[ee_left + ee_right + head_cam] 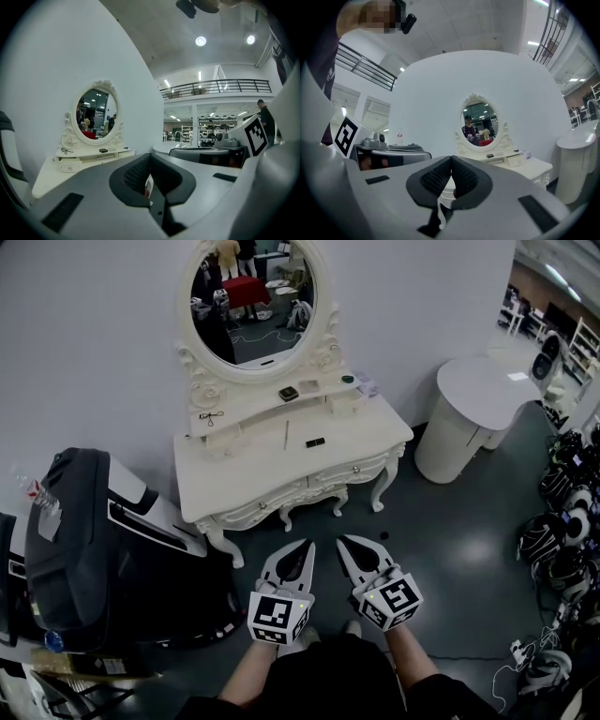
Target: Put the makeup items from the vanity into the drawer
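A white vanity (pixel 251 471) with an oval mirror (pixel 253 298) stands against the wall, its front drawers (pixel 352 471) closed. On its raised shelf lie a dark compact (pixel 288 393), a small black tool (pixel 211 416) and a dark round item (pixel 348 379). A small black case (pixel 315 442) lies on the tabletop. My left gripper (pixel 306 546) and right gripper (pixel 344 541) hover side by side over the floor in front of the vanity, well short of it. Both are shut and empty. The vanity (pixel 79 159) shows far off in the left gripper view past the left gripper (pixel 149 158), and the vanity (pixel 511 161) likewise past the right gripper (pixel 451 160).
A bulky black and white machine (pixel 84 540) stands left of the vanity. At the right stands a round white table (pixel 478 395). Helmets and cables (pixel 562 531) pile up along the right edge. Grey floor lies between me and the vanity.
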A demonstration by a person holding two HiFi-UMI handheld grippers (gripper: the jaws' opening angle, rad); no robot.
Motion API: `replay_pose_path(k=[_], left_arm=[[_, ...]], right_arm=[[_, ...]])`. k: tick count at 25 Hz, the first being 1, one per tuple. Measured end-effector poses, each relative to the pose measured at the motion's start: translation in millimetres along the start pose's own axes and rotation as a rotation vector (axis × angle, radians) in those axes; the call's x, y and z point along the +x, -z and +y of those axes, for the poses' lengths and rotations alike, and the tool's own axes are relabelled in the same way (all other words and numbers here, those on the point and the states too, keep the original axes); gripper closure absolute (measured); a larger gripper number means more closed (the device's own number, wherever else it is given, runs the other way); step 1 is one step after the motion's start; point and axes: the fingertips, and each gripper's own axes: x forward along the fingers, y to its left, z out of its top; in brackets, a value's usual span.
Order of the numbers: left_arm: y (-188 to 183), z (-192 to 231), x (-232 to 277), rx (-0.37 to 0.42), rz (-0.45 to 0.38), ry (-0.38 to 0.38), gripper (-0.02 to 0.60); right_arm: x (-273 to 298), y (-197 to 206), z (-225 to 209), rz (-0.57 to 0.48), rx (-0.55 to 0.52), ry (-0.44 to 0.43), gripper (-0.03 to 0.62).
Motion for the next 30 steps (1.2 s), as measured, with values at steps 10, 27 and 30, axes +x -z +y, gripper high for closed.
replay_pose_path(k=[10,27,30], left_arm=[[5,20,15,-0.025,0.006,0.011,0.566],[6,37,93,-0.039,0.046,-0.028,0.566],[8,40,105,-0.037,0.054,-0.038,0.566]], right_arm=[[14,4,-17,0.019,0.0,0.032,0.571],[55,0,-90,0.031,0.031,-0.015,0.571],[62,0,-101,0.03,0.033,-0.029,0.571]])
